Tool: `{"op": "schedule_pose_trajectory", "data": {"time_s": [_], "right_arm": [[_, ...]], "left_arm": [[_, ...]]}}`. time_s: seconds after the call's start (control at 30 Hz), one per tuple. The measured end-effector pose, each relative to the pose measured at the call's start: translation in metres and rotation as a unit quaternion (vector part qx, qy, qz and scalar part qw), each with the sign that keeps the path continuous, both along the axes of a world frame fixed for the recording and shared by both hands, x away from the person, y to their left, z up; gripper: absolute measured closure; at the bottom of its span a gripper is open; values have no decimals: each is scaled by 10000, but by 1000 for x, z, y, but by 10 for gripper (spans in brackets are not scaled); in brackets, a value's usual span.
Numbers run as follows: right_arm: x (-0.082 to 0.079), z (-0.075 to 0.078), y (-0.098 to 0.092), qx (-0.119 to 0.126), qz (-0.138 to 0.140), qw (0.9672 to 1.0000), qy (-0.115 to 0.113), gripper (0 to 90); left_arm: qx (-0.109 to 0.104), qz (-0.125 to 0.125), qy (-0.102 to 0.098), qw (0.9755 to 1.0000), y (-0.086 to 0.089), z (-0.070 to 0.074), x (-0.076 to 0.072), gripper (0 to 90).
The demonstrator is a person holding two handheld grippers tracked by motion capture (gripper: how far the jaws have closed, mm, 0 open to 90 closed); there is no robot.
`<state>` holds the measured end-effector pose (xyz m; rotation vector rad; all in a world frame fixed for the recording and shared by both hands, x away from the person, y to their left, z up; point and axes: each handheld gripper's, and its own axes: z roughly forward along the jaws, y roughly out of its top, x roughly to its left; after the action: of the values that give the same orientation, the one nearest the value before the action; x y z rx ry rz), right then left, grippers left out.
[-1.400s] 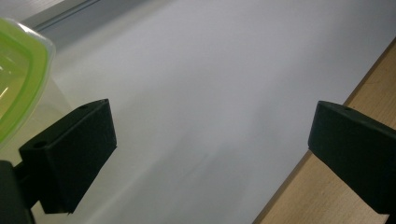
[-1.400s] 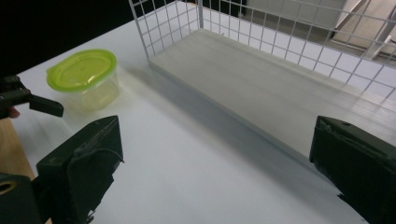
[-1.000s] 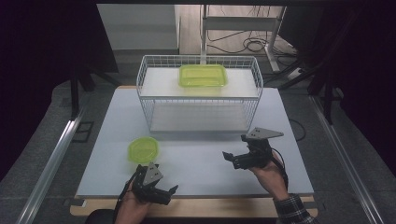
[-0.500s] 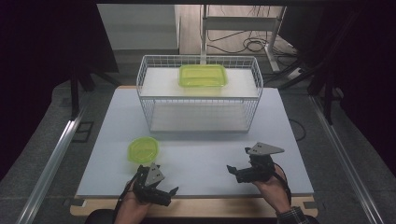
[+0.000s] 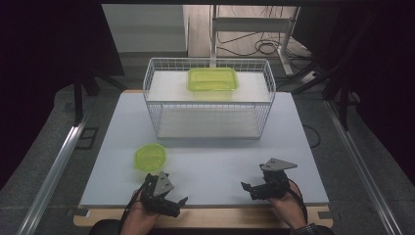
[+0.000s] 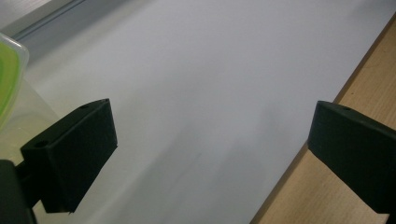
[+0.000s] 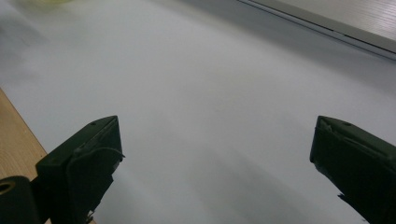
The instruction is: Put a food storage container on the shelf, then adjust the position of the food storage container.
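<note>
A small round yellow-green container (image 5: 149, 157) sits on the white table (image 5: 210, 152) at the front left; its edge (image 6: 8, 79) shows at the left of the left gripper view. Just in front of it, at the table's near edge, my left gripper (image 5: 178, 204) is open and empty. My right gripper (image 5: 247, 188) stands open and empty near the front right, low over the bare table. A rectangular yellow-green container (image 5: 213, 79) rests on the top shelf of a white wire rack (image 5: 208, 100) at the back of the table.
The wire rack's lower shelf (image 5: 208, 123) holds nothing. A wooden strip (image 5: 205, 218) runs along the table's near edge. A metal rail (image 5: 54, 166) runs along the left side, with dark floor and cables beyond the table.
My right gripper has drawn back toward the near edge of the table and come lower. My left gripper has barely moved.
</note>
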<state>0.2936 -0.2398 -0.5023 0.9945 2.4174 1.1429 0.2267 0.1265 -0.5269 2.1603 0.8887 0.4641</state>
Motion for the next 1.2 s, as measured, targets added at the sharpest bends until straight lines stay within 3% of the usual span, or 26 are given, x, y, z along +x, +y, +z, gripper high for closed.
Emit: {"op": "schedule_pose_trajectory", "data": {"time_s": [0.13, 0.2, 0.3, 0.33, 0.37, 0.43, 0.53, 0.83, 0.97, 1.2], "right_arm": [[1, -1, 0, -36, 29, 10000, 2, 27], [1, -2, 0, -42, 22, 10000, -1, 30], [2, -2, 0, -42, 16, 10000, -2, 32], [1, -2, 1, -44, 30, 10000, -1, 33], [1, -2, 1, -44, 30, 10000, -1, 33], [1, -2, 2, -50, 58, 10000, -16, 35], [1, -3, 3, -55, 85, 9999, 12, 39], [2, -3, 3, -66, 73, 9999, 43, 45], [3, -4, 3, -66, 55, 9999, 55, 46], [3, -5, 3, -88, 58, 9999, 97, 49]], "left_arm": [[-138, 140, 64, 9998, 2, 4, 0, 36], [-31, 257, 49, 9997, 3, 6, 1, 38], [-73, 345, 22, 9994, 6, 9, 2, 96], [-229, 330, 14, 9992, 11, 15, 3, 142], [-229, 330, 14, 9992, 11, 15, 3, 192], [-406, 396, -133, 9983, 20, 26, 7, 309], [-685, 285, -92, 9972, 31, 34, 14, 456], [-538, 649, -202, 9962, 58, 45, 41, 889], [-582, 795, -196, 9949, 69, 46, 50, 900], [-670, 1351, -246, 9883, 100, 46, 65, 900]]}}
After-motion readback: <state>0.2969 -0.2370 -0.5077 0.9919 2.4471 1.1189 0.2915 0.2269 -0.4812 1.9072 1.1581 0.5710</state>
